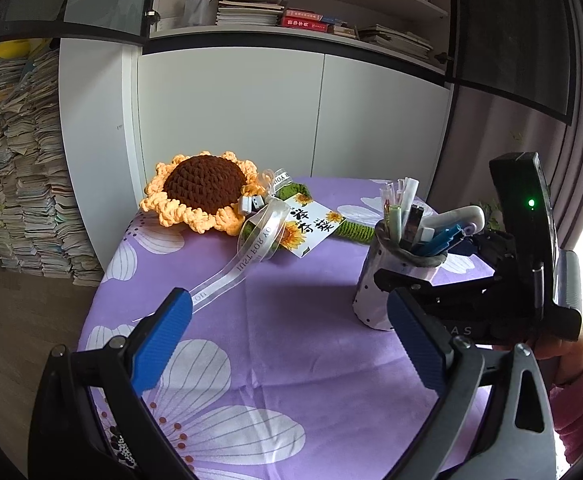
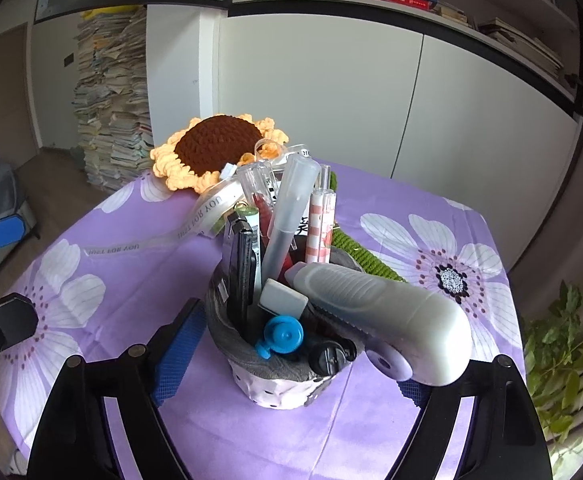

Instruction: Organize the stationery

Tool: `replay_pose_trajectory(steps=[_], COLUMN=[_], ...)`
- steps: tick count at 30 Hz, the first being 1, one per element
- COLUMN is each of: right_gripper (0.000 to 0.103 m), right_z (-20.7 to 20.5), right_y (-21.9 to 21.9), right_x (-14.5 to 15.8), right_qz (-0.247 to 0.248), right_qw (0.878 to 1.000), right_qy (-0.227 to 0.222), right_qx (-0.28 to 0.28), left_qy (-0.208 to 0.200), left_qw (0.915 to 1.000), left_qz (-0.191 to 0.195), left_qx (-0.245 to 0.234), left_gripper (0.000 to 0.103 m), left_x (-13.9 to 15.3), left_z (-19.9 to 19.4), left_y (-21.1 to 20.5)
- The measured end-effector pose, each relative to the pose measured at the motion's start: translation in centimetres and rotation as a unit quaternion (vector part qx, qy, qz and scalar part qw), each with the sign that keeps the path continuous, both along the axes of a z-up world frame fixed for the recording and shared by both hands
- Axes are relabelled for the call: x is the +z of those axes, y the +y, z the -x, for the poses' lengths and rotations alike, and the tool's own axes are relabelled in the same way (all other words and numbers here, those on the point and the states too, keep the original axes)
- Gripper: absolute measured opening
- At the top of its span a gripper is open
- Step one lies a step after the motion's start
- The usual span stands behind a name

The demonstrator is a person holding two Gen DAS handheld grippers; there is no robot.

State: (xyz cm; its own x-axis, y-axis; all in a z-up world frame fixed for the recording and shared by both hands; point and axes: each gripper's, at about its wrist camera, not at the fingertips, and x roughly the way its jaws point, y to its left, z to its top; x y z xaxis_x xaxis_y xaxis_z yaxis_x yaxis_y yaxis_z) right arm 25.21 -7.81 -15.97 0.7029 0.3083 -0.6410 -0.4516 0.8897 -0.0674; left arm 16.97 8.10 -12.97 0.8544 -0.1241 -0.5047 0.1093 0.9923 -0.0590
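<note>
The right gripper (image 2: 291, 364) stands spread around the fabric pen holder (image 2: 279, 380) on the purple floral tablecloth (image 2: 111, 280), pads clear. The white utility knife (image 2: 383, 320) overhangs the rim; a nudge could tip it. The left gripper (image 1: 291, 344) hangs spread, empty.

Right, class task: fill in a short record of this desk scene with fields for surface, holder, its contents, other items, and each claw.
surface: purple floral cloth
holder: fabric cup, upright, full
contents: pens, eraser, white cutter leaning over the rim
other items: crochet sunflower, ribbon, card
left claw: open, empty
right claw: open, either side of the cup
</note>
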Motion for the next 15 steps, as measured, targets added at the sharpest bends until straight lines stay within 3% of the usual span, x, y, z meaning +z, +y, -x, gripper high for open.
replay_pose_trajectory(steps=[8, 15], right_gripper=[0.085, 0.085], right_z=[2.9, 8.4], right_y=[-3.8, -6.6], right_x=[-0.2, 3.9], right_qz=[-0.028, -0.069], right_qw=[0.999, 0.995], right_qy=[0.009, -0.041], right_qx=[-0.038, -0.052], left_qy=[-0.019, -0.043], left_qw=[0.9998, 0.9983], left_qz=[-0.003, -0.039], left_qx=[0.002, -0.01], left_gripper=[0.102, 0.102], left_x=[1.3, 3.5], left_z=[1.0, 2.9], left_y=[-0.8, -3.9])
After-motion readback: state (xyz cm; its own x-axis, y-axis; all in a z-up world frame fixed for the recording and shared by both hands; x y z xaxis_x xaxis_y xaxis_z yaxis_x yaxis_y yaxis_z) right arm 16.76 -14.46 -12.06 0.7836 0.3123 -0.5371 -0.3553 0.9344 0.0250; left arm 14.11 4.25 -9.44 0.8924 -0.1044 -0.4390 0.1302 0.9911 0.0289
